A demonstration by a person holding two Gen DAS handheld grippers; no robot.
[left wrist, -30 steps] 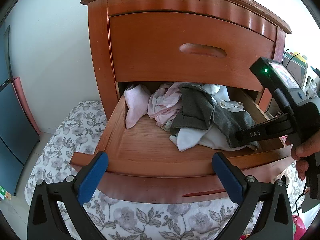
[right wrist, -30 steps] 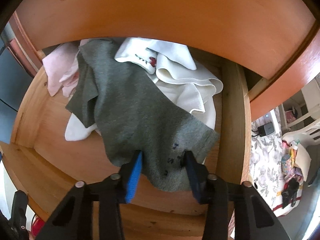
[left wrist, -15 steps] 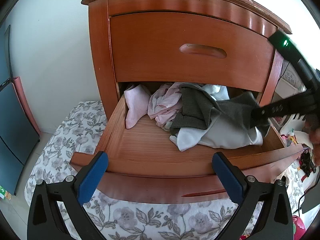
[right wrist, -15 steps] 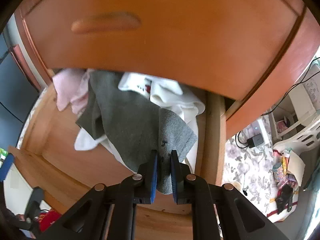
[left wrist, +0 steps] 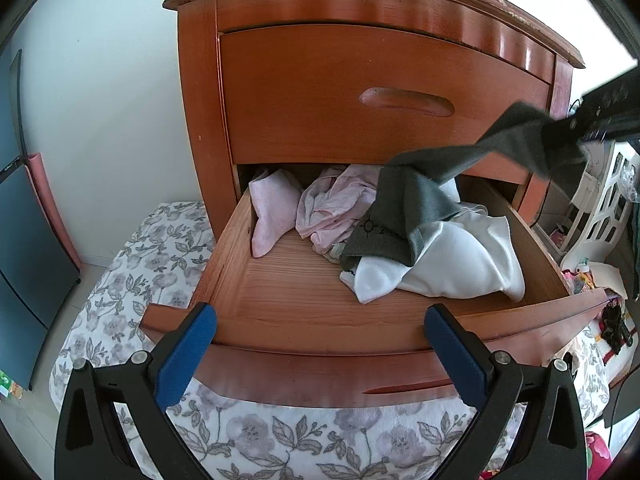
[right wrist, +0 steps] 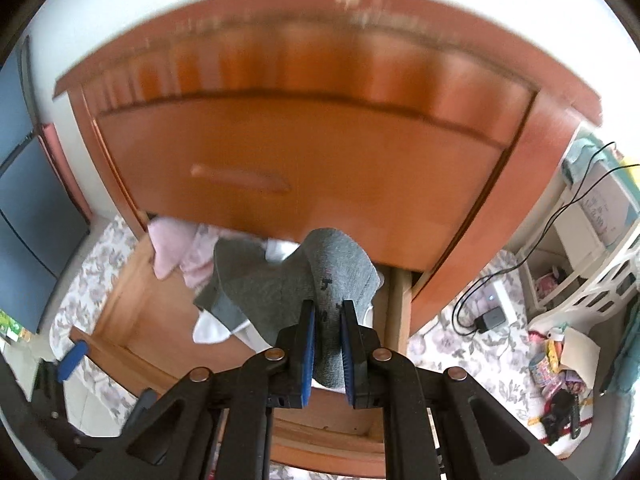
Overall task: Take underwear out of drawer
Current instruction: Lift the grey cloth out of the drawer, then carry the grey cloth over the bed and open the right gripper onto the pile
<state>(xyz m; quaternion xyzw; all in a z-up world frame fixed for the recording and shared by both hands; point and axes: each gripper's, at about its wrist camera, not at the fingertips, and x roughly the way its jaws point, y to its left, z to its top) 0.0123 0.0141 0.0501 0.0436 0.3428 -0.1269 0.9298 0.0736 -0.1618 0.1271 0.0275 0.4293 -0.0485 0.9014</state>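
- Against a pale wall stands a reddish wooden dresser (left wrist: 360, 80): its upper drawer is shut, the lower drawer (left wrist: 320, 332) is pulled out over a floral-print bed cover (left wrist: 132, 264).
- Inside the drawer lies a loose heap: a pink garment (left wrist: 272, 212) at the back left, a crumpled pale pink piece (left wrist: 336, 204) beside it, and white cloth (left wrist: 452, 264) toward the right front.
- On top of that heap is the grey underwear (right wrist: 280, 284), the piece in hand. The right gripper (right wrist: 328, 344) has just been closing its jaws, and they are now pinched tight on one end of the grey fabric, which bulges up between the blue pads.
- In the left wrist view that end hangs in the air in front of the upper drawer's face, stretched up toward the right edge of the picture, while the other end is draped on the white cloth inside the drawer.
- The left gripper (left wrist: 320, 356) hovers before the drawer's front edge with its jaws wide apart and nothing between them.
- Progress, as I judge it: the drawer is open, the grasp is made and the lift is under way, so roughly the middle of the job. What is left is to pull the trailing end clear of the pile and over the drawer's rim.
- One risk: the white cloth under the grey piece could be dragged along.
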